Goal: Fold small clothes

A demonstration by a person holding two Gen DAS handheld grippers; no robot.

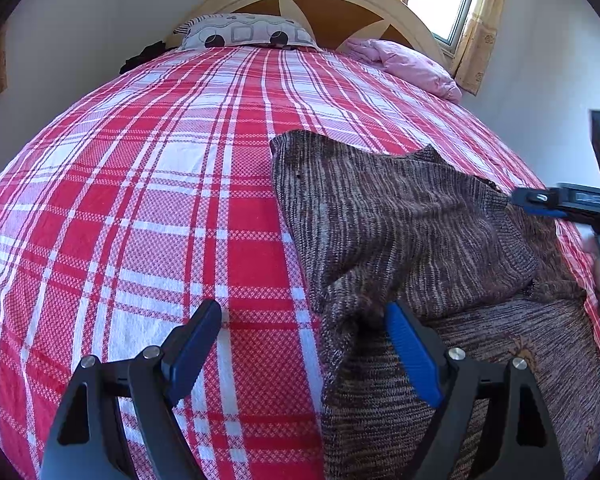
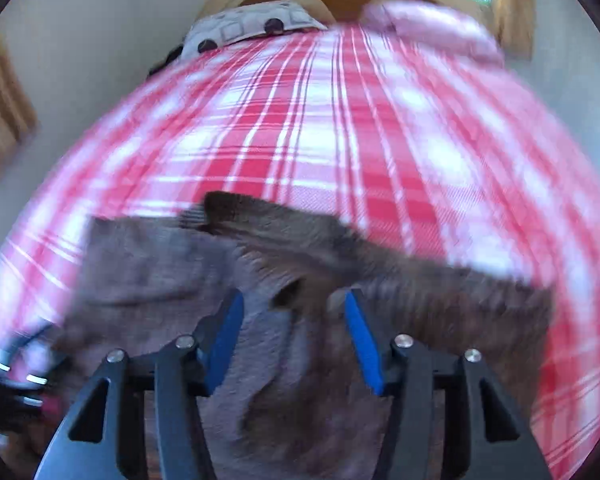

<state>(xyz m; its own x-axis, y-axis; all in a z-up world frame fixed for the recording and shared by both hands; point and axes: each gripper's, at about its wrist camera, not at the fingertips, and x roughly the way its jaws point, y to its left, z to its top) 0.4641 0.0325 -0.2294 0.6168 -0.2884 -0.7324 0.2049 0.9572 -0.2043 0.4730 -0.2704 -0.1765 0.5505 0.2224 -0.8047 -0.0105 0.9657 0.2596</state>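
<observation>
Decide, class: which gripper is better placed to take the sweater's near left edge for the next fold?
Probably the left gripper: its jaws stand wide open right at that edge of the sweater. The right gripper is open too, but it sits over the sweater's middle.

No legible text, label, brand, number or sign is found in either view. The right gripper point(image 1: 560, 200) carries pale markings on its black body in the left wrist view, too small and blurred to read. The right wrist view is motion-blurred throughout.
</observation>
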